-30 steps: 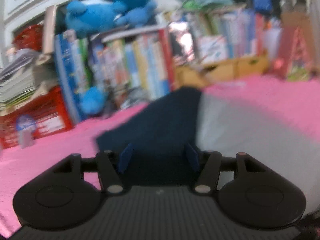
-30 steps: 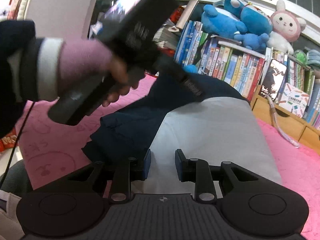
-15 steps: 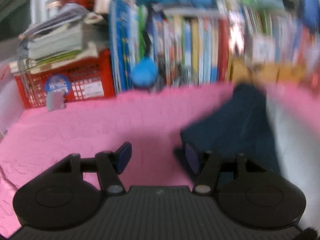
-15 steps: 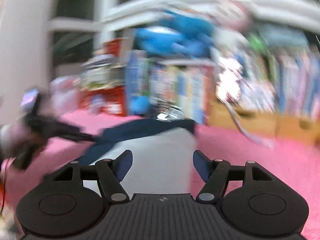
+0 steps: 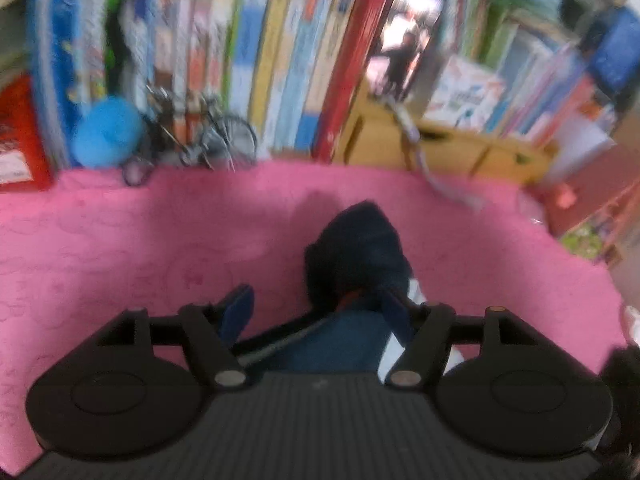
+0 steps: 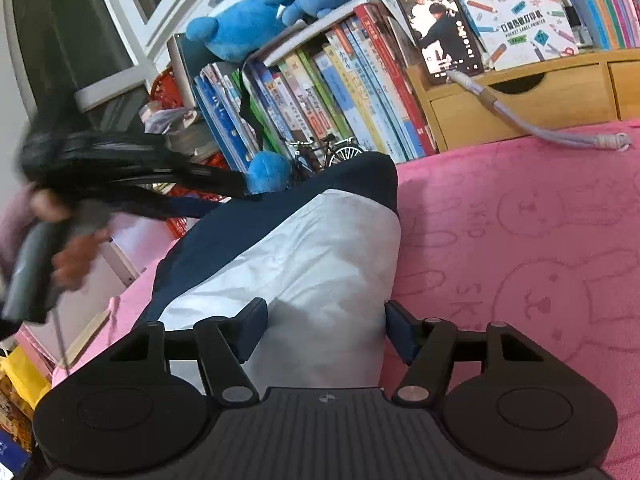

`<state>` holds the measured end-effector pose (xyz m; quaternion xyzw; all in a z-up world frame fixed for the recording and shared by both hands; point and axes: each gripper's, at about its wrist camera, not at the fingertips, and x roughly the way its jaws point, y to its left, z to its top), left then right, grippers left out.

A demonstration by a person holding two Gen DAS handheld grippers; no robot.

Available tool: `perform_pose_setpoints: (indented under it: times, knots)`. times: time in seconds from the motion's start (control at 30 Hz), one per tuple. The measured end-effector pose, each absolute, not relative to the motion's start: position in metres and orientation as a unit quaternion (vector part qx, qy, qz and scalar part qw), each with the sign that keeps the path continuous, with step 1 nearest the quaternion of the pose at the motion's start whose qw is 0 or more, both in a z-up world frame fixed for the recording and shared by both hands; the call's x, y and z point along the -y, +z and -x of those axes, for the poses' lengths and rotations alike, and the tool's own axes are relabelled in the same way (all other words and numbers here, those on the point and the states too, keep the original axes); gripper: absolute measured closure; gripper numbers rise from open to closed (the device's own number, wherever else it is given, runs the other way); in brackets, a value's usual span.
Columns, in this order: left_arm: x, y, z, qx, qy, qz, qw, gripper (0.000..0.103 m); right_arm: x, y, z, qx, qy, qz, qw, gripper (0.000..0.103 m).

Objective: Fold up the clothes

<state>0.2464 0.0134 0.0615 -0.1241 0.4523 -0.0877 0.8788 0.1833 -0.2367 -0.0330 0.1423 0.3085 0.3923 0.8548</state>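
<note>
Right gripper (image 6: 325, 330): blue-padded jaws spread, having closed slightly within the last half second. Pale grey panel of the navy-and-grey fabric garment (image 6: 304, 256) lies between them; pads do not press on it. Garment is spread flat on the pink bunny-patterned plush blanket (image 6: 540, 240), its navy end toward the bookshelf.

Left gripper (image 5: 316, 312): jaws spread, just been opening. A bunched navy fold of the same garment (image 5: 360, 252) sits between them and against the right pad; left pad is clear of it. No pinch visible.

In the right wrist view a blurred hand (image 6: 68, 256) holds the left gripper by its grey handle, above the garment's left edge.

Beyond: small model bicycle (image 6: 324, 152), row of upright books (image 6: 340, 92), wooden drawer box (image 6: 520, 96), propped phone (image 6: 438, 26), blue plush toys (image 6: 248, 20).
</note>
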Motion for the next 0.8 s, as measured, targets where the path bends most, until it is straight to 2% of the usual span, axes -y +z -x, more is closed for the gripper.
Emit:
perform_pose_setpoints:
  times: [0.03, 0.1, 0.23, 0.27, 0.3, 0.37, 0.43, 0.6, 0.8]
  knots:
    - [-0.011, 0.056, -0.255, -0.464, -0.105, 0.146, 0.868, 0.033, 0.237, -0.033, -0.183, -0.31, 0.393, -0.144, 0.854, 0.039]
    - [-0.005, 0.043, -0.271, -0.49, -0.146, 0.187, 0.839, 0.022, 0.236, -0.033, -0.184, -0.313, 0.394, -0.146, 0.851, 0.039]
    - [0.003, 0.018, -0.283, -0.507, -0.157, 0.206, 0.822, 0.025, 0.232, -0.031, -0.186, -0.316, 0.396, -0.145, 0.85, 0.038]
    - [0.003, 0.015, -0.283, -0.501, -0.152, 0.208, 0.826, 0.037, 0.232, -0.031, -0.186, -0.316, 0.396, -0.144, 0.85, 0.038]
    - [0.003, 0.013, -0.283, -0.497, -0.147, 0.21, 0.829, 0.053, 0.232, -0.031, -0.186, -0.317, 0.396, -0.144, 0.849, 0.038]
    - [0.0, 0.013, -0.281, -0.484, -0.149, 0.21, 0.836, 0.064, 0.231, -0.031, -0.187, -0.319, 0.397, -0.144, 0.848, 0.037]
    - [-0.005, 0.014, -0.28, -0.472, -0.155, 0.214, 0.841, 0.069, 0.231, -0.032, -0.188, -0.322, 0.398, -0.145, 0.847, 0.037]
    - [-0.017, 0.019, -0.284, -0.446, -0.172, 0.243, 0.844, 0.089, 0.224, -0.031, -0.185, -0.33, 0.398, -0.125, 0.847, 0.037]
    - [-0.022, 0.023, -0.301, -0.422, -0.173, 0.266, 0.849, 0.096, 0.225, -0.033, -0.186, -0.333, 0.399, -0.123, 0.845, 0.037]
